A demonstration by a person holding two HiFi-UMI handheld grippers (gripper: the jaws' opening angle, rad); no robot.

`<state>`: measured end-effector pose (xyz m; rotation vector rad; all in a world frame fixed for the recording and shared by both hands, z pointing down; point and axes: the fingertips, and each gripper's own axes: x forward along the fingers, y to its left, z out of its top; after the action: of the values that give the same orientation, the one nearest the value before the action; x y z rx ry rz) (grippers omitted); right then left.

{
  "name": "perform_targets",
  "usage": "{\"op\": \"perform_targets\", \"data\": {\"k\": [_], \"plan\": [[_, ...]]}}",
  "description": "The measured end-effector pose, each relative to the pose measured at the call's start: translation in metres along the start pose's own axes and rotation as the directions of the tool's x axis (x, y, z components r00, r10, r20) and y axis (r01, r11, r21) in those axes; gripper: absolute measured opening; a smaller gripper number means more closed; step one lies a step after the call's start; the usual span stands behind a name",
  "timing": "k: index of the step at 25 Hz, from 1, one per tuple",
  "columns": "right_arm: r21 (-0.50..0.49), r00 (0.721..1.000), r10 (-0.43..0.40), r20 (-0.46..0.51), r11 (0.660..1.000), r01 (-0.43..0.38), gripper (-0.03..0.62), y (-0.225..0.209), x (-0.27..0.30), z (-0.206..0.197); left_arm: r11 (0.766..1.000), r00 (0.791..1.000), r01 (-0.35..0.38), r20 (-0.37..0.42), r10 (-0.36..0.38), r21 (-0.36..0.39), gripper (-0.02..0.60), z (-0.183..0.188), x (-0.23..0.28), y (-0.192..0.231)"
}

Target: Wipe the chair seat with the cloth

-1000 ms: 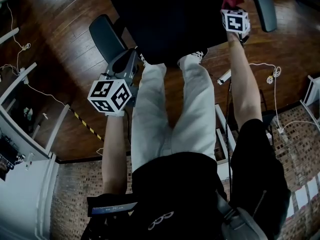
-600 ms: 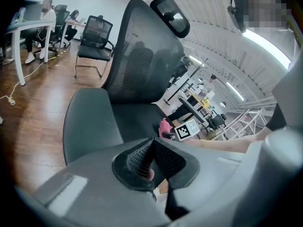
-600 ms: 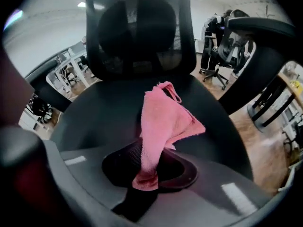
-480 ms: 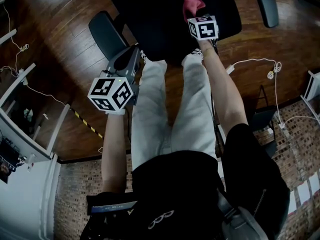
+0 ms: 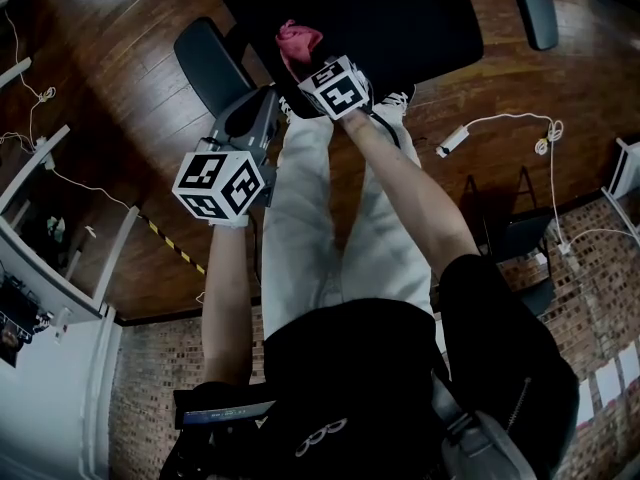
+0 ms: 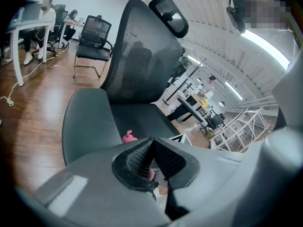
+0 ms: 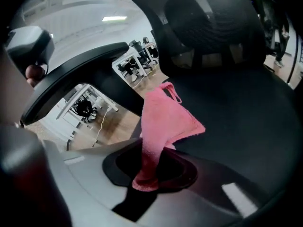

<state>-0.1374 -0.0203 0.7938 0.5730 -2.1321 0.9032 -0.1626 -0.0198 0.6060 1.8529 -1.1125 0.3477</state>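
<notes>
We grip the pink cloth (image 7: 165, 122) tight in the right gripper (image 7: 151, 167), low over the chair seat (image 7: 246, 117) near the armrest (image 6: 90, 122). The left gripper (image 6: 150, 157) hangs closed, empty. Best press flat and sweep in overlapping strokes.

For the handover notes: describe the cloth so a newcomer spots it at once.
Find the black office chair's seat. At its near corner by the armrest, the right gripper clamps a small cloth. It is the only pink thing against black upholstery.
</notes>
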Motion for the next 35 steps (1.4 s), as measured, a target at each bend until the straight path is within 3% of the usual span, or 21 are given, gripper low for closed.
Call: {"op": "perform_targets", "data": {"k": [4,8,12,17,21,25,28,31,33,35], "plan": [[0.013,0.993,0.121,0.007,0.993,-0.121,0.063,0.017,0.004,-0.002,1.000,1.000,-0.011,0.000,0.011,0.005,-0.006,0.000,0.001,0.001],[-0.010,0.992,0.128,-0.004,0.992,-0.128,0.064,-0.005,-0.005,-0.008,1.000,1.000,-0.022,-0.007,0.022,0.008,-0.006,0.001,0.003,0.000],[-0.032,0.998,0.039,-0.039,0.999,-0.041,0.064,-0.054,-0.025,-0.024,0.999,0.999,-0.039,-0.009,0.040,0.015,-0.006,0.001,0.003,0.003],[0.015,0.991,-0.121,-0.064,0.992,0.122,0.064,-0.149,-0.077,-0.052,0.997,0.998,-0.066,-0.013,0.067,0.047,-0.006,0.000,0.005,0.003],[0.058,0.958,-0.278,-0.073,0.958,0.282,0.064,-0.225,-0.138,-0.072,0.996,0.997,-0.074,-0.012,0.075,0.053,-0.006,-0.002,0.005,0.004],[0.114,0.903,-0.422,-0.073,0.896,0.428,0.064,-0.283,-0.196,-0.081,0.995,0.996,-0.085,-0.010,0.085,0.058,-0.006,-0.002,0.005,0.005],[0.164,0.863,-0.500,-0.072,0.848,0.505,0.064,-0.304,-0.221,-0.086,0.995,0.996,-0.085,-0.012,0.086,0.058,-0.006,-0.002,0.005,0.005],[0.232,0.844,-0.533,-0.059,0.815,0.531,0.064,-0.300,-0.221,-0.085,0.995,0.997,-0.082,-0.010,0.083,0.058,-0.006,-0.002,0.004,0.005],[0.253,0.854,-0.517,-0.057,0.820,0.514,0.064,-0.286,-0.207,-0.085,0.995,0.997,-0.080,-0.010,0.081,0.059,-0.006,-0.001,0.003,0.005],[0.244,0.885,-0.461,-0.061,0.853,0.461,0.064,-0.262,-0.182,-0.084,0.995,0.997,-0.079,-0.010,0.079,0.061,-0.006,-0.001,0.004,0.005]]}}
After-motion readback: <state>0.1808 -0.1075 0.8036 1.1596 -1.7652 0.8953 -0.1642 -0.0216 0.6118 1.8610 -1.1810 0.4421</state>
